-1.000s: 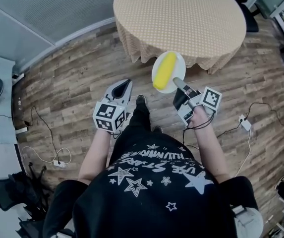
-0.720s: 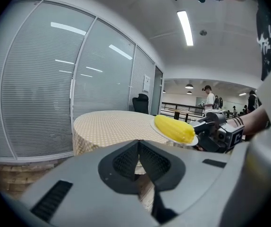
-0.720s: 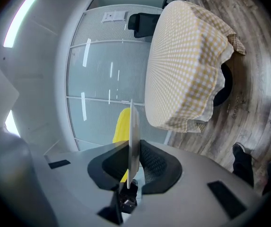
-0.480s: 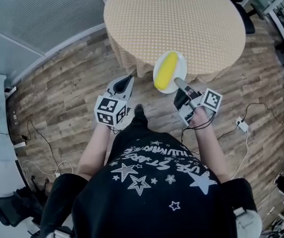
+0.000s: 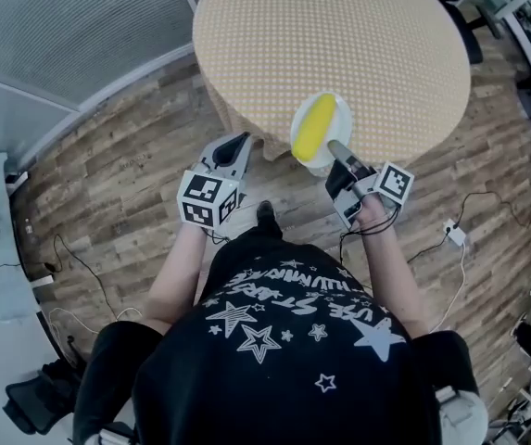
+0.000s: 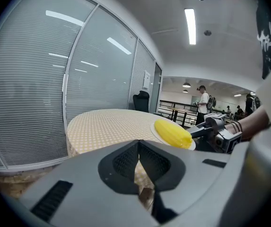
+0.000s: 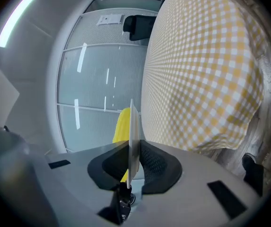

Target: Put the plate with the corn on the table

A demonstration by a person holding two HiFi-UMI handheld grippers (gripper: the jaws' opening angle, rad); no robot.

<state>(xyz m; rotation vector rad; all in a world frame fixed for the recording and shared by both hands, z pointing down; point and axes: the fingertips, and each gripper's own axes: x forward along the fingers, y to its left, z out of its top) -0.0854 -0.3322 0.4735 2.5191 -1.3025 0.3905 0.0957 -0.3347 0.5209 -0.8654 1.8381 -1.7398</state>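
There is 1 round white plate (image 5: 341, 128) with 1 yellow corn cob (image 5: 313, 126) lying on it. There is 1 round desk (image 5: 339, 35) under a yellow-and-white checked cloth, and there are 2 grippers.

The person stands on the wooden floor (image 5: 126, 165) with both bare forearms stretched forward. The right gripper (image 5: 337, 148) points up toward the desk and pinches the near rim of the plate. In the right gripper view, the thin plate edge (image 7: 134, 126) stands squeezed between the 2 jaws of the gripper (image 7: 132, 160), with the corn (image 7: 122, 124) on one side and the checked cloth (image 7: 201, 70) on the other.

The left gripper (image 5: 240, 143) is held out to the left of the plate, over the floor by the hanging cloth. In its own view its jaws (image 6: 138, 148) are pressed together with nothing between them, and the corn (image 6: 173, 132) shows ahead on the right.

A second ago the plate hung over the floor, in front of the desk. Now it is over the desk's near edge. It looks held just above the cloth, but touching or not is hard to tell.
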